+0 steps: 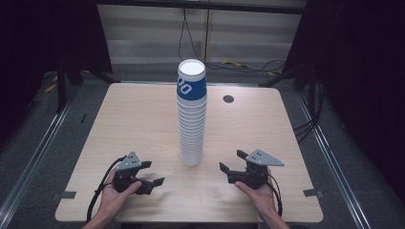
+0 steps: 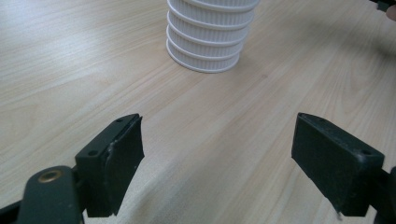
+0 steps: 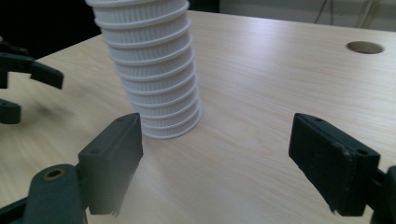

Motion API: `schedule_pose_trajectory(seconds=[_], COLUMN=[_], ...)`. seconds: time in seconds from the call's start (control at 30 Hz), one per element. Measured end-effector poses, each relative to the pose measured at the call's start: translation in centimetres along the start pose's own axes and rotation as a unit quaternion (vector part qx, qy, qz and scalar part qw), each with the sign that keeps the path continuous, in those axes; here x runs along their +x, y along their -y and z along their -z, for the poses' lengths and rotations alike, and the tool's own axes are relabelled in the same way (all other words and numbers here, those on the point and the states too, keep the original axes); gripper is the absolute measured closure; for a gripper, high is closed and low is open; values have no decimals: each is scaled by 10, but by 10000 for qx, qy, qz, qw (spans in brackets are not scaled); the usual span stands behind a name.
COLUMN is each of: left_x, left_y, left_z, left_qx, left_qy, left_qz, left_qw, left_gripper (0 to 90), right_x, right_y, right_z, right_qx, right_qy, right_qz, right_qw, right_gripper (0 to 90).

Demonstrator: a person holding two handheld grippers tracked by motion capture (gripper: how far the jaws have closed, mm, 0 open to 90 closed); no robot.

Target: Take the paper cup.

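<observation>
- Work piece: a tall stack of nested paper cups (image 1: 192, 114) stands upright near the middle of the bench (image 1: 138, 124), rims down. The top cup (image 1: 191, 80) carries a blue band; the cups below show as white ribbed rims.
- Left gripper (image 1: 149, 173): held low over the near edge of the bench, left of the stack and apart from it. Jaws stand wide apart, with nothing between them.
- Right gripper (image 1: 230, 161): held low to the right of the stack, also apart from it. Jaws stand wide apart and empty.
- In the left gripper view the stack base (image 2: 205, 51) lies ahead and slightly left of the jaw centreline; in the right gripper view the stack (image 3: 152, 74) lies ahead and to the left.
- Likely step: approach the stack to take cups off it.
- Recommended method: steady the lower part of the stack with one gripper, closing gently so the thin walls do not crush.
- Bring the other gripper level with the top cup, with the jaws straddling its wall squarely.
- Lift straight up along the stack axis; a sideways pull is likely to tip so tall a column.
- Nested cups may cling, so check that a single cup separates.
</observation>
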State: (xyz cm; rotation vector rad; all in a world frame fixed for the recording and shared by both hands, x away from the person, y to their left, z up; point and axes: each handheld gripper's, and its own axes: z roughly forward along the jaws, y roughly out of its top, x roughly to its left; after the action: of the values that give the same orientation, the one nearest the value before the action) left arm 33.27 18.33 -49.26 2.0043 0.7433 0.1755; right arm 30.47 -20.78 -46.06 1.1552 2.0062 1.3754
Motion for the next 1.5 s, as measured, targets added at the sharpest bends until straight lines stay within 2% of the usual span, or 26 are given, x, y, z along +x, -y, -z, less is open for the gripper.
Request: schedule_pose_trajectory(seconds=[0.1, 0.17, 0.3, 0.43, 0.47, 0.63, 0.73, 1.0, 1.5], left_x=[-1, -1, -2, -2, -2, -4, -4, -4, -3], left_y=[0, -1, 0, 0, 0, 0, 0, 0, 1], left_z=[0, -1, 0, 2, 2, 2, 3, 1, 0], left_qx=[-3, -1, -12, -57, -53, -21, -34, -18, -21], left_qy=[45, 51, 41, 33, 41, 70, 83, 110, 142], left_qz=[-6, -40, -44, -57, -53, -146, -134, -136, -70], left_qw=[10000, 10000, 10000, 10000, 10000, 9999, 9999, 9998, 9999], left_gripper=[167, 167, 167, 167, 167, 167, 167, 167, 167], right_x=[3, 6, 12, 12, 12, 12, 13, 16, 16], right_y=[-4, -8, -15, -27, -30, -46, -51, -67, -111], right_z=[-1, 0, 1, -1, -1, -1, -1, 1, 5], right_qx=[68, 17, 39, 99, 110, -26, -45, 82, -149], right_qy=[-96, -125, -143, -397, -442, -535, -583, -865, -1128], right_qz=[60, 54, 214, 108, 151, 184, 193, 166, 336], right_qw=[9999, 9999, 9997, 9991, 9988, 9984, 9981, 9961, 9929], right_gripper=[173, 173, 173, 173, 174, 185, 186, 188, 174])
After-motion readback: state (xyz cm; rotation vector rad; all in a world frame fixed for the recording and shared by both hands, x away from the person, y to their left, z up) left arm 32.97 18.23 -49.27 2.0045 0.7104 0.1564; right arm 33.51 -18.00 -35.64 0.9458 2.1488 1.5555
